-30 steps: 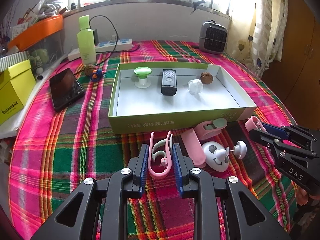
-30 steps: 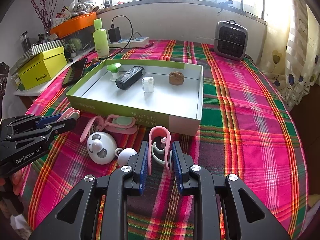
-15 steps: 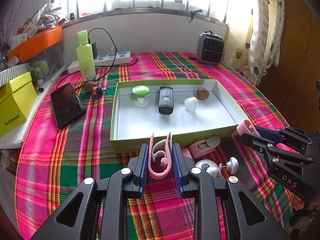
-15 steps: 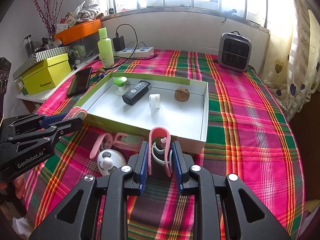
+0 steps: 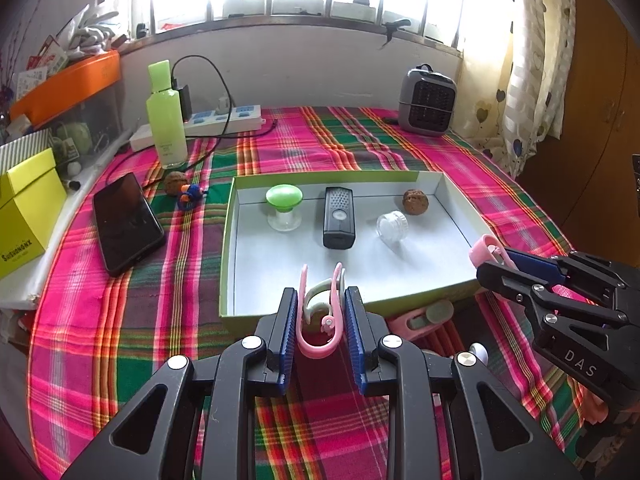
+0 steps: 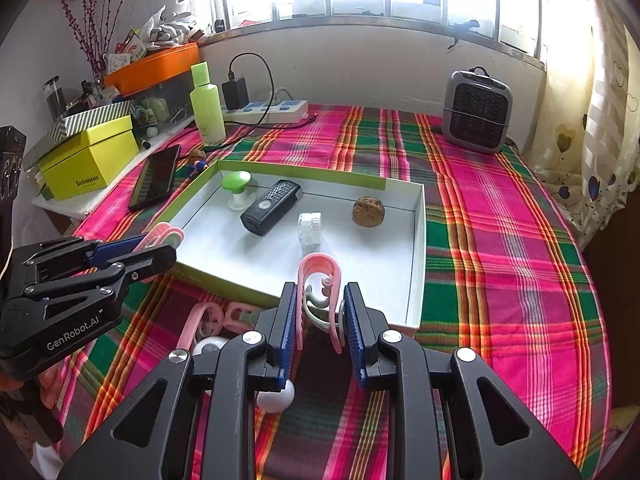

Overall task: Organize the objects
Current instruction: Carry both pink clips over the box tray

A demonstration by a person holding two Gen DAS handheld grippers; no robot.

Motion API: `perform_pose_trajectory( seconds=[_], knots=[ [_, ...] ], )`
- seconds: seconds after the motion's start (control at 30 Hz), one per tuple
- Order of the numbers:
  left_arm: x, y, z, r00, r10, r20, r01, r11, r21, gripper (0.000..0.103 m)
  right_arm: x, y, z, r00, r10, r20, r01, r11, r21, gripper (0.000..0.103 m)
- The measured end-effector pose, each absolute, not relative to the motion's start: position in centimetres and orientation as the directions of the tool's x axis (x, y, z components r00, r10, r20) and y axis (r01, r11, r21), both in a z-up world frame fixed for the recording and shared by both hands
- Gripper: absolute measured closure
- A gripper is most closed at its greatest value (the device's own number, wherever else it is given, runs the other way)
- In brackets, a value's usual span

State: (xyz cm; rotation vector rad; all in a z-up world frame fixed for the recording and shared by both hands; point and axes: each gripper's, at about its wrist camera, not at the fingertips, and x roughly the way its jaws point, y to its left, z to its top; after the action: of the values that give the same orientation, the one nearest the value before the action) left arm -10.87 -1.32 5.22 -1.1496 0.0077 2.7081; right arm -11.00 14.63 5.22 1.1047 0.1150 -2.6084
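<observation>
The main risk was a slip: each pink clip was thin, springy and curved, pinched only across its sides, so a jolt could have twisted one out short of the box [image 5: 230,240]. The two grippers also sat close together over the box's near wall and could have knocked each other or that wall.

The left gripper [image 5: 322,316] was pressed tight on a pink clip [image 5: 320,312], tilted downward at the near edge of the box. The right gripper [image 6: 320,314] pinched a second pink clip [image 6: 320,280] the same way, beside it. More pink pieces [image 6: 208,320] lay on the tablecloth [image 6: 500,240] just outside the box.
</observation>
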Motion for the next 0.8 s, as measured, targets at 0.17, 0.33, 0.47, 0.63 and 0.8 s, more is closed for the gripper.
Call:
perform_pose_trajectory(
  seconds=[0.17, 0.33, 0.47, 0.63, 0.8],
  knots=[
    [-12.2, -1.4, 5.2, -0.677, 0.178, -0.714, -0.178, -0.981, -0.076, 0.081, -12.3, 14.6, 5.2, -0.652, -0.249, -0.716, 0.303, -0.951, 0.055, 0.079],
    [-13.7, -1.4, 5.2, -0.675, 0.180, -0.715, -0.175, -0.981, -0.082, 0.081, -13.8, 14.7, 5.1, -0.649, -0.240, -0.722, 0.290, -0.955, 0.057, 0.079],
    [-14.8, -1.3, 5.0, -0.671, 0.176, -0.720, -0.170, -0.982, -0.082, 0.081, -15.1, 14.9, 4.9, -0.645, -0.232, -0.728, 0.283, -0.958, 0.054, 0.079],
    [-16.1, -1.6, 4.8, -0.670, 0.168, -0.723, -0.155, -0.984, -0.085, 0.081, -16.5, 15.1, 4.3, -0.635, -0.224, -0.740, 0.275, -0.960, 0.054, 0.079],
    [-17.3, -1.7, 4.3, -0.662, 0.158, -0.733, -0.144, -0.986, -0.082, 0.081, -17.9, 15.0, 3.7, -0.621, -0.218, -0.753, 0.272, -0.961, 0.054, 0.079]
  ],
)
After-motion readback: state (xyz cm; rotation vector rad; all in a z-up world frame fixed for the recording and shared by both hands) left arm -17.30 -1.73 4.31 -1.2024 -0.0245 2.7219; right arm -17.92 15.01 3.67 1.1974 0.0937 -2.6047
